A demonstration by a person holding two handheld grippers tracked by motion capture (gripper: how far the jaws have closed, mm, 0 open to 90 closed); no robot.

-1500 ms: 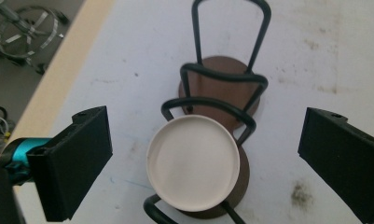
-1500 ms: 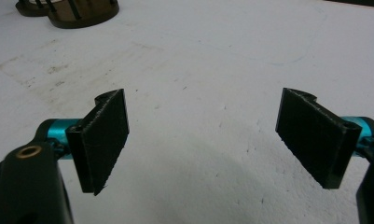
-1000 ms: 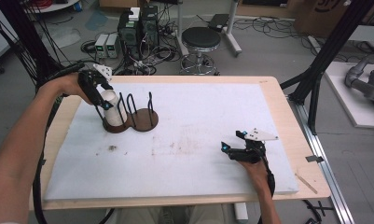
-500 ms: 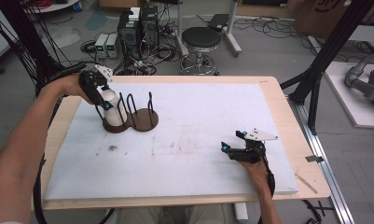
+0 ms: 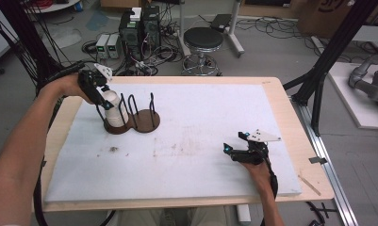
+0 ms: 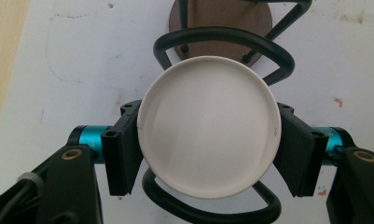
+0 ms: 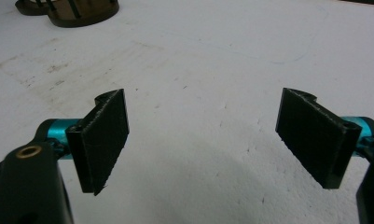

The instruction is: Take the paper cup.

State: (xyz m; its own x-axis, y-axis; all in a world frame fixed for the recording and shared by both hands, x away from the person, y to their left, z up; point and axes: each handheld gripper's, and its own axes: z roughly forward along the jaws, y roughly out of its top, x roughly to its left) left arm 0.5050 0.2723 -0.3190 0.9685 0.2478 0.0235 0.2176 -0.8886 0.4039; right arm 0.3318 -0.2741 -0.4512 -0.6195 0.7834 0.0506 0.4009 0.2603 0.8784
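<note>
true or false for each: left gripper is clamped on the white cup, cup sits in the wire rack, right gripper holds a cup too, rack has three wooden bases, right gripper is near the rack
1. The left gripper is clamped on the white cup. True; its jaws have just been closing onto the cup's sides.
2. The cup stands in the wire rack. True.
3. The right gripper holds a cup. False: its jaws are open with nothing between them.
4. The rack has three wooden bases. False: two round ones.
5. The right gripper is near the rack. False: it rests far off on the white mat.
</note>
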